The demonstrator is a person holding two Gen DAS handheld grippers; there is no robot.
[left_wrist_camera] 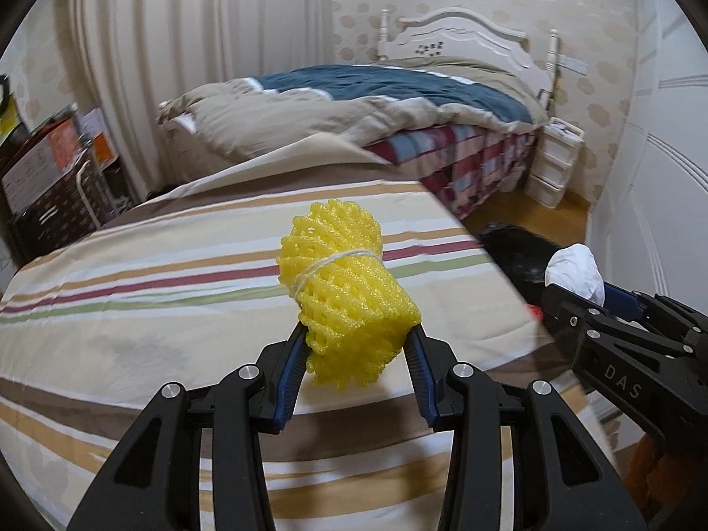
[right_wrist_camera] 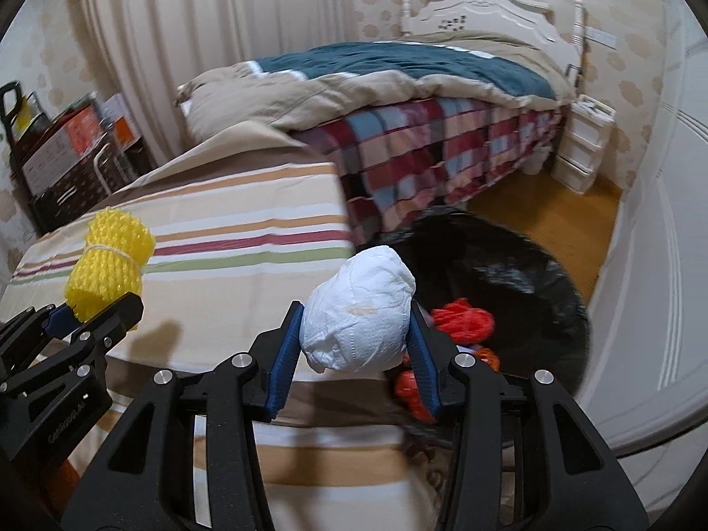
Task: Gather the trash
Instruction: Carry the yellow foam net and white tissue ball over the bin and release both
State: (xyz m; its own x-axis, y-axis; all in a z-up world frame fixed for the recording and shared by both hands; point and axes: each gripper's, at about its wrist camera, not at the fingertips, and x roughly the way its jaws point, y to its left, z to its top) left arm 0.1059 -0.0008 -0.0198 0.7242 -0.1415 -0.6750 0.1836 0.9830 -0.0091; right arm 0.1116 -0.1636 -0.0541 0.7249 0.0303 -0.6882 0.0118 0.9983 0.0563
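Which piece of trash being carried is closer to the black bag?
The white wad, held in the right gripper, beside the bag. The yellow foam net, in the left gripper, is over the striped bed.

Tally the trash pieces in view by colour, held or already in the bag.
Yellow: 1, foam net bundle in the left tool
White: 1, crumpled mask in the right tool
Red/orange: at least 2, net pieces in the black bag; partly hidden, so the exact count is unclear
Total: at least 4
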